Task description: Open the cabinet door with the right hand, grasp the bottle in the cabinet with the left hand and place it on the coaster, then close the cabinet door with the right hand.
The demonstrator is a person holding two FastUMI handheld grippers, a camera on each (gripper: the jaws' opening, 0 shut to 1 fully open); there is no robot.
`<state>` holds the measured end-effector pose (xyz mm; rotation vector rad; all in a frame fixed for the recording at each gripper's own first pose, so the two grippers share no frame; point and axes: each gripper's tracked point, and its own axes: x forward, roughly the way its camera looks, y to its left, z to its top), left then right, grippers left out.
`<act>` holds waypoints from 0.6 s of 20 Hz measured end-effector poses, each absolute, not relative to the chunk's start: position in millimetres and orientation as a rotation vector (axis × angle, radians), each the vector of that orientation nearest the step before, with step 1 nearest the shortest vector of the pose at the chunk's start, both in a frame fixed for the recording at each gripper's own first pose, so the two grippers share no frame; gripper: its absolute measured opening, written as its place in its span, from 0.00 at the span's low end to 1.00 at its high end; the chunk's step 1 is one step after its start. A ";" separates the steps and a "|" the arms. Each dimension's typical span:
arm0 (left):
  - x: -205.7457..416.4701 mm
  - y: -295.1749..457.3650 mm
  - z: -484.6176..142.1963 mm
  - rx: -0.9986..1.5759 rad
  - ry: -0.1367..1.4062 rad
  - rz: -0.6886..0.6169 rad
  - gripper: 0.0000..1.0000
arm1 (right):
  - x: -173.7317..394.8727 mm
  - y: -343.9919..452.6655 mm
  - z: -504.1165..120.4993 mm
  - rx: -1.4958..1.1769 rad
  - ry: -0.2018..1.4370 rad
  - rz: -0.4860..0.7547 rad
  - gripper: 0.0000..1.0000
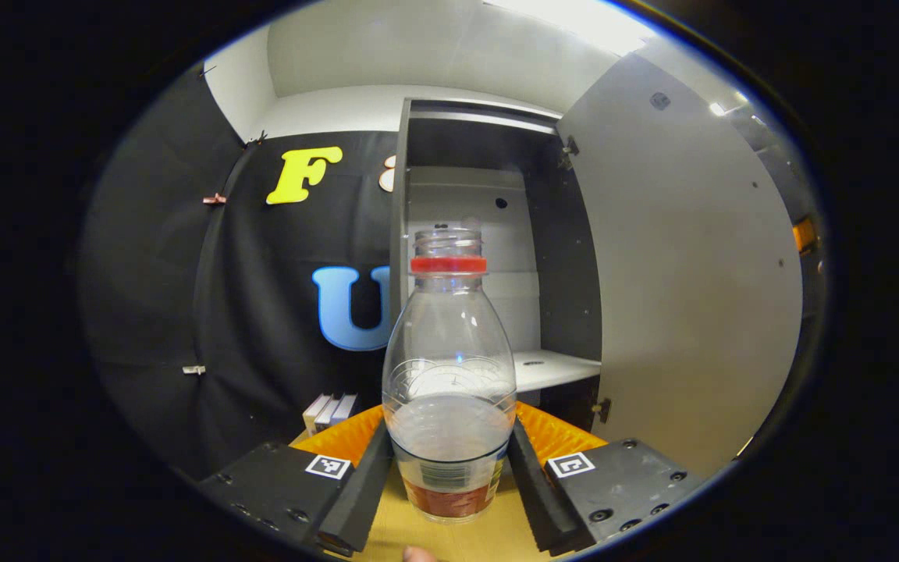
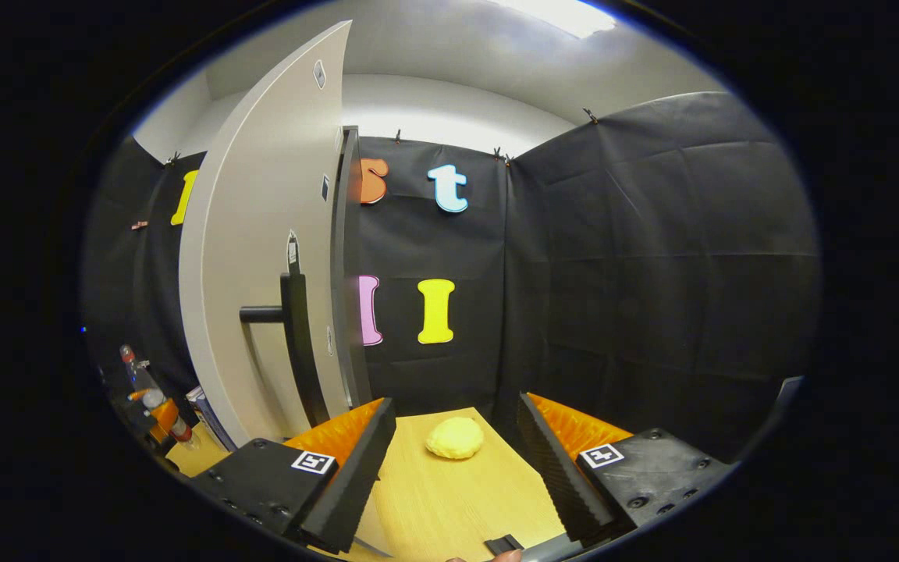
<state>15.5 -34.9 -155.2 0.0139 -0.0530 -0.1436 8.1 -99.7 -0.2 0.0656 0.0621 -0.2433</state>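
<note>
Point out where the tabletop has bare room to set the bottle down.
Bare wood lies between the right gripper and the yellow lump. It is crowded by the open cabinet door, where the left gripper holds the bottle.

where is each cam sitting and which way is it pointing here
Left gripper view: rides the left gripper, facing the open cabinet; its fingers flank the bottle; a fingertip shows at the bottom edge.
Right gripper view: rides the right gripper, open, facing the booth corner over the table, a yellow lump ahead.
Shared: the cabinet door, the bottle and the left gripper at the right view's far left.
</note>
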 end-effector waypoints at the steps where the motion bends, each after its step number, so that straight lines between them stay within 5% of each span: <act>1: 10.3 -30.0 -168.3 0.003 -0.045 -0.150 0.77 | 8.1 -98.5 2.2 0.060 0.055 -0.249 0.98; 12: -18.3 9.2 -330.1 -0.085 0.119 -0.209 0.78 | 7.4 -106.7 16.5 0.092 0.041 -0.353 0.97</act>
